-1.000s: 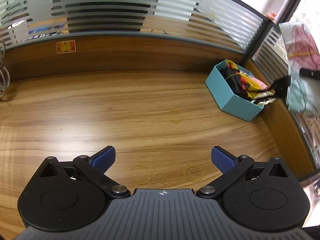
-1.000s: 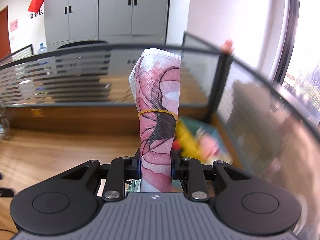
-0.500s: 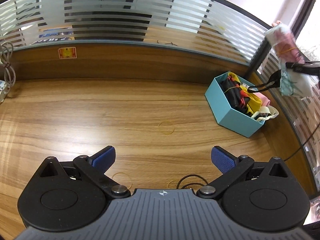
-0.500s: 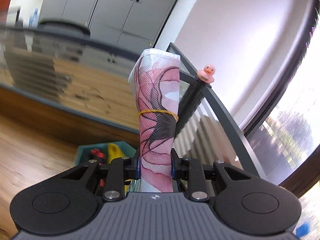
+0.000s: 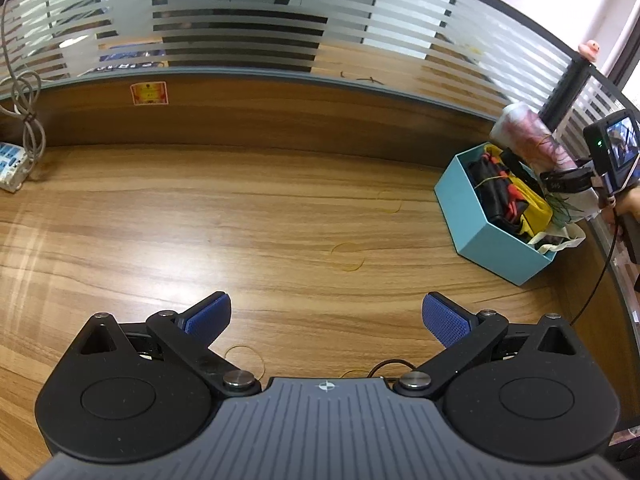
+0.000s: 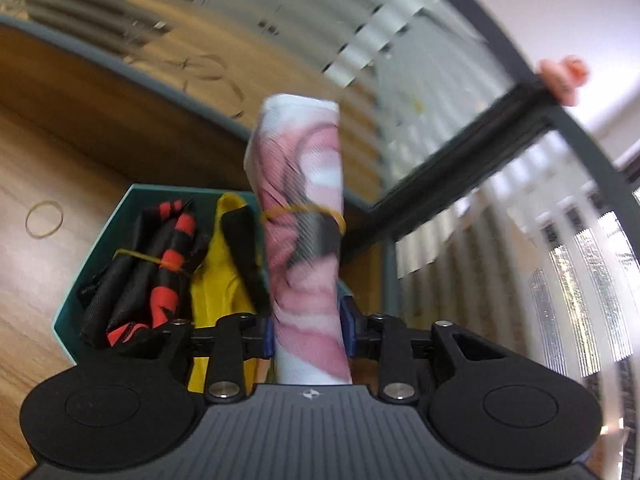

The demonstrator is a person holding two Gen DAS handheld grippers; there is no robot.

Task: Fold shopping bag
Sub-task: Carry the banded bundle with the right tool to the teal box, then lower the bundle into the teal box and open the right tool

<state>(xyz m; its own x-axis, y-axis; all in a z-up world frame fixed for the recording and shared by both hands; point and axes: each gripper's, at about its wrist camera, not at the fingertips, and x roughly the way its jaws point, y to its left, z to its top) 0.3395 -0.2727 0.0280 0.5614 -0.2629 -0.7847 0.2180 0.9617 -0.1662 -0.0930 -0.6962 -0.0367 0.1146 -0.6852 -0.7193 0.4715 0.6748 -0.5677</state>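
Rolled shopping bag [image 6: 302,216] stands between the fingers [image 6: 347,330], seemingly loosening, above box [image 6: 132,196].

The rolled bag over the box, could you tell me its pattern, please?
Pink and white swirls with black streaks on the rolled bag; right wrist view shows it best.

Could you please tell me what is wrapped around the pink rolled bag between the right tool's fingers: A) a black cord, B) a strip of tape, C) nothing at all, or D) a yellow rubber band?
D: a yellow rubber band circles the middle of the pink bag that stands between the fingers of the right tool, above the teal box.
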